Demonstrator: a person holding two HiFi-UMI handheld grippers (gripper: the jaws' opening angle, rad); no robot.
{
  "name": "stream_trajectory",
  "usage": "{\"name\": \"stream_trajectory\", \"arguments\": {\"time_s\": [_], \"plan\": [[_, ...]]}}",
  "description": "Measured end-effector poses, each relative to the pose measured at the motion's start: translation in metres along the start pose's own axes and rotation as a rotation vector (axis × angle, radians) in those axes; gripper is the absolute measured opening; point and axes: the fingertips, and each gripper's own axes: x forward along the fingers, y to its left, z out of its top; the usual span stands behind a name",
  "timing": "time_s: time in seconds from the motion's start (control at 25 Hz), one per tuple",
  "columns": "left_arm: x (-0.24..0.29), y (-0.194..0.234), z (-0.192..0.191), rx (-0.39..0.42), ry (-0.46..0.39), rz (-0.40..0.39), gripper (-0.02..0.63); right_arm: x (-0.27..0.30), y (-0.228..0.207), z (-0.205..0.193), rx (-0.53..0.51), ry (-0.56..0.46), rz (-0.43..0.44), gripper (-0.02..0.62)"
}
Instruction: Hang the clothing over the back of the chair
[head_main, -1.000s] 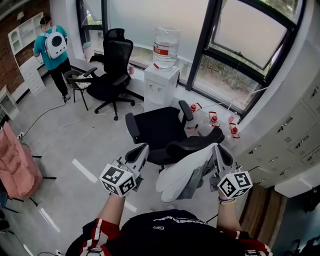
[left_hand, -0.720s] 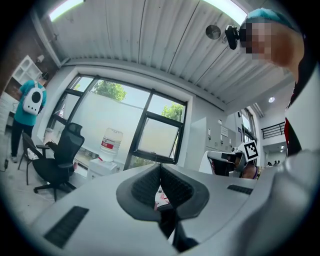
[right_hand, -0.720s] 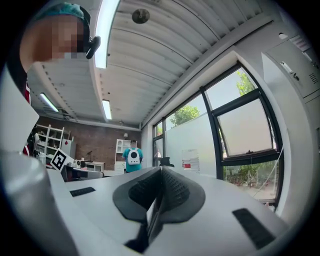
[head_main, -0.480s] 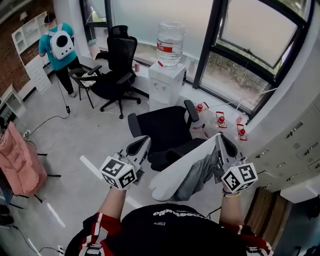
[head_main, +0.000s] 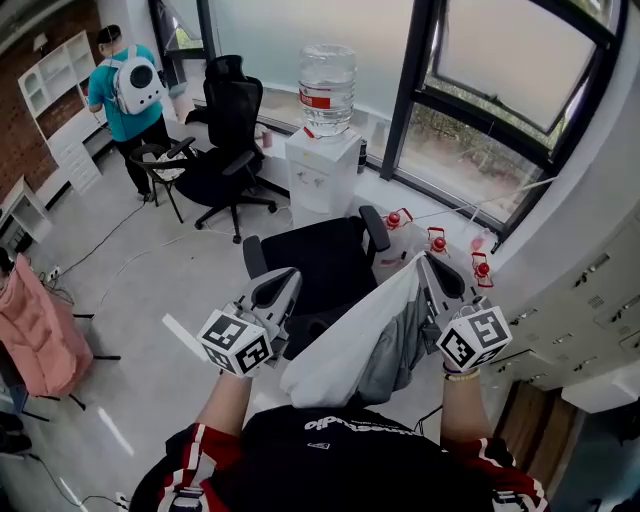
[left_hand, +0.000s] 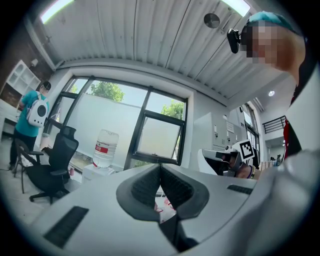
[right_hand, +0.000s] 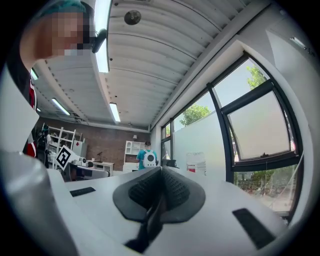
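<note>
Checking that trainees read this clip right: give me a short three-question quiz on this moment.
1. What does the right gripper hold in its jaws?
2. True or false: the bottle sits atop the dispenser.
3. The nearest chair is: A black, B pink, C white.
Key: 1 the garment; 2 true; 3 A.

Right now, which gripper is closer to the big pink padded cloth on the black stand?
Left. The left gripper is on the same side as the big pink padded cloth. The right gripper is farther off, past the white and grey clothing it holds.
</note>
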Motion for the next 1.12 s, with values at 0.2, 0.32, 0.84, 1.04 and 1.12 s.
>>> {"name": "stream_trajectory", "arguments": {"time_s": [0.2,0.32,0.84,1.04,1.12], "plan": [[0.019,0.006,-0.008,-0.021,0.028,0.008,0.023,0.025,-0.031,-0.004,0.012,0.015,0.006,0.018],[0.029,0.010,-0.008,-0.023,0.044,-0.002,0.023,0.041,-0.049,-0.002,-0.006,0.019,0.000,0.018],[0.044,0.051,0.012,-0.014,0.028,-0.017,0.023,0.136,-0.113,0.021,-0.100,0.052,-0.039,0.018],[0.048,0.059,0.011,-0.022,0.025,-0.026,0.023,0.164,-0.125,0.032,-0.146,0.058,-0.057,0.018],[0.050,0.060,0.010,-0.020,0.027,-0.032,0.023,0.173,-0.129,0.038,-0.149,0.051,-0.067,0.018]]}}
